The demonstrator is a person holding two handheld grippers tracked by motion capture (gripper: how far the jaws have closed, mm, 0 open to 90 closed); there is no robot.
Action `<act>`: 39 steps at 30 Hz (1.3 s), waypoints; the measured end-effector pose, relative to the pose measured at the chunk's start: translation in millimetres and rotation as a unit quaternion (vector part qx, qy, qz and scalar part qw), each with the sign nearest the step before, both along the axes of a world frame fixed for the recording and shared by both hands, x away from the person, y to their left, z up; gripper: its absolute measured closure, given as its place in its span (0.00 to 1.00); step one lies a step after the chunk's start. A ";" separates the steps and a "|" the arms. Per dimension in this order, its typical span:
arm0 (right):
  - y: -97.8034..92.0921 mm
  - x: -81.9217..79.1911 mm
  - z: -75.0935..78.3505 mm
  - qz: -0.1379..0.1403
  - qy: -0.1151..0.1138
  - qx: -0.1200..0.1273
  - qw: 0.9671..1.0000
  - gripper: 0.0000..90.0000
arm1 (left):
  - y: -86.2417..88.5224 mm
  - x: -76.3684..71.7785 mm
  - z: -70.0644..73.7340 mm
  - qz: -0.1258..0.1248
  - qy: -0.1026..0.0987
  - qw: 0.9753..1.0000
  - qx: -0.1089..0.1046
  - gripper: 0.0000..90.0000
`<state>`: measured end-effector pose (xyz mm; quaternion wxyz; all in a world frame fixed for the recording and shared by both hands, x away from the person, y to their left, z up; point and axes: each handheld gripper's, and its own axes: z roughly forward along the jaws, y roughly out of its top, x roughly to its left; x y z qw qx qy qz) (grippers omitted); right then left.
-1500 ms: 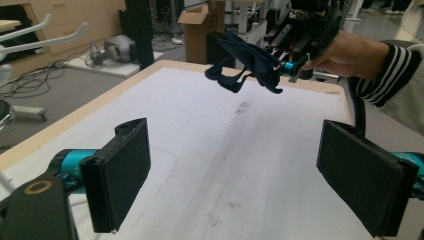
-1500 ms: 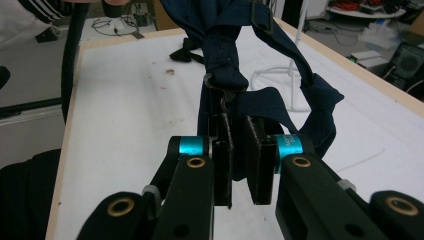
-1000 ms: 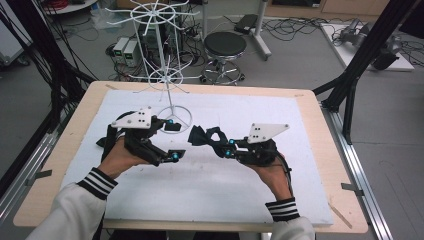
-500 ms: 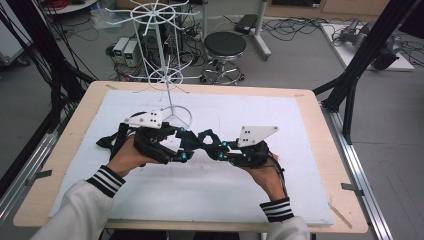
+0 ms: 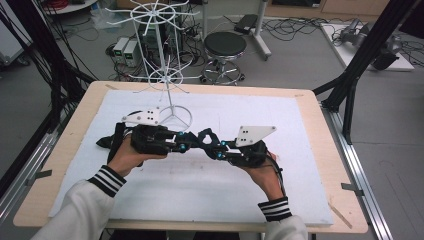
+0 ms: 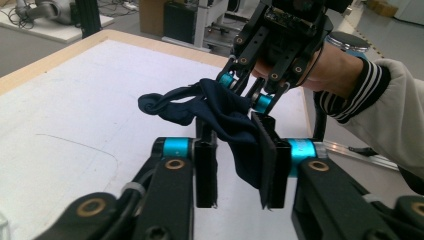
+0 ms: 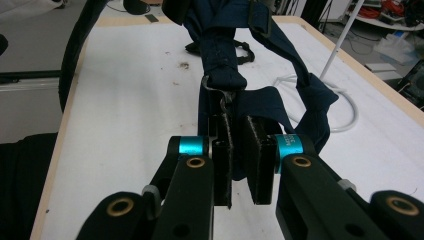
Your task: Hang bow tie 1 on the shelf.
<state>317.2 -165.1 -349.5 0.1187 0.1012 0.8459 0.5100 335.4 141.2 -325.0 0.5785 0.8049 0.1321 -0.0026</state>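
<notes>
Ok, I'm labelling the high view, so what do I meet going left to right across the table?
Left hand → left gripper → dark blue cloth → right gripper → right hand.

Soft matt navy cloth (image 6: 227,112), matt black plastic tongs (image 6: 235,170), white wire rack (image 5: 167,75)

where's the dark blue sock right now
The dark blue sock hangs above the white mat near the table's middle in the high view, stretched between the left hand-held gripper and right hand-held gripper, just in front of the white wire rack's base.
</notes>
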 end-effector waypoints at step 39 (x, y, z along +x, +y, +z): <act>-53.9 -17.3 -28.3 -0.143 -0.009 0.088 0.986 0.01 | 32.1 -10.4 10.7 0.030 -0.036 0.999 -0.017 0.92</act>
